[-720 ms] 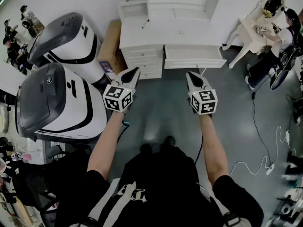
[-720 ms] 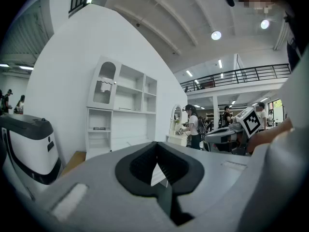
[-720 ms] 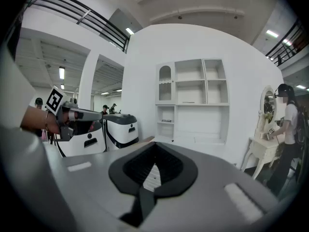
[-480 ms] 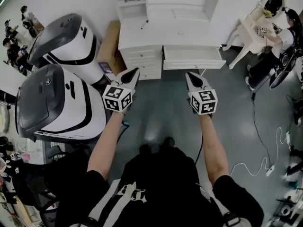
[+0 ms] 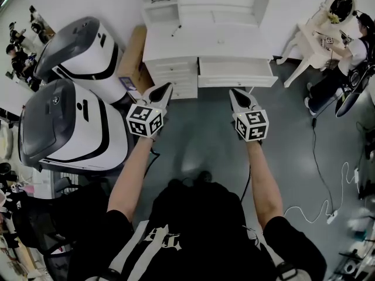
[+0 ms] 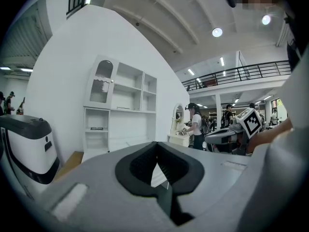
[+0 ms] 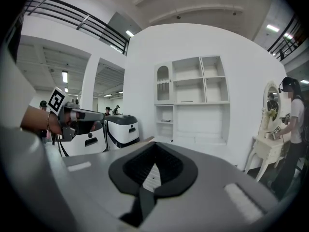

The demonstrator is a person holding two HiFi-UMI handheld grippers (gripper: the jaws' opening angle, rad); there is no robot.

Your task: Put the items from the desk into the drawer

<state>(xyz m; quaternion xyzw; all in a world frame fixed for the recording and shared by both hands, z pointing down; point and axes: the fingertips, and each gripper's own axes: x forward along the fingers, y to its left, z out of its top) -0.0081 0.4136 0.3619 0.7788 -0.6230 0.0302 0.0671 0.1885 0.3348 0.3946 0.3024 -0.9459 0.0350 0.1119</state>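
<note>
Grey shop floor fills most of the head view, with the white desk (image 5: 205, 40) and its shelf unit up at 12 o'clock and two big white-and-grey machines (image 5: 70, 127) off at 9 to 10 o'clock.

Looks like the very first step to me: the approach, with nothing picked up yet. The left gripper (image 5: 166, 88) and right gripper (image 5: 235, 92) are held out side by side but well apart. Both point at the desk from well short of it. Each has its jaws pressed together with nothing between them, and both gripper views show only closed pads with the furniture beyond.

The drawer (image 5: 237, 82) is already pulled out under the desktop at about 1 o'clock, straight ahead of the right gripper.

As for items, there's a small dark stick-like thing (image 5: 176, 30) on the desktop near 11 o'clock. It might be a pen, but it's too small to be sure. A pair of glasses (image 6: 96, 128) sits on a lower shelf.

My guess at the next move is to walk in closer, spread one gripper's jaws and come in low on the stick. Something that thin needs a careful pinch right at the surface.
</note>
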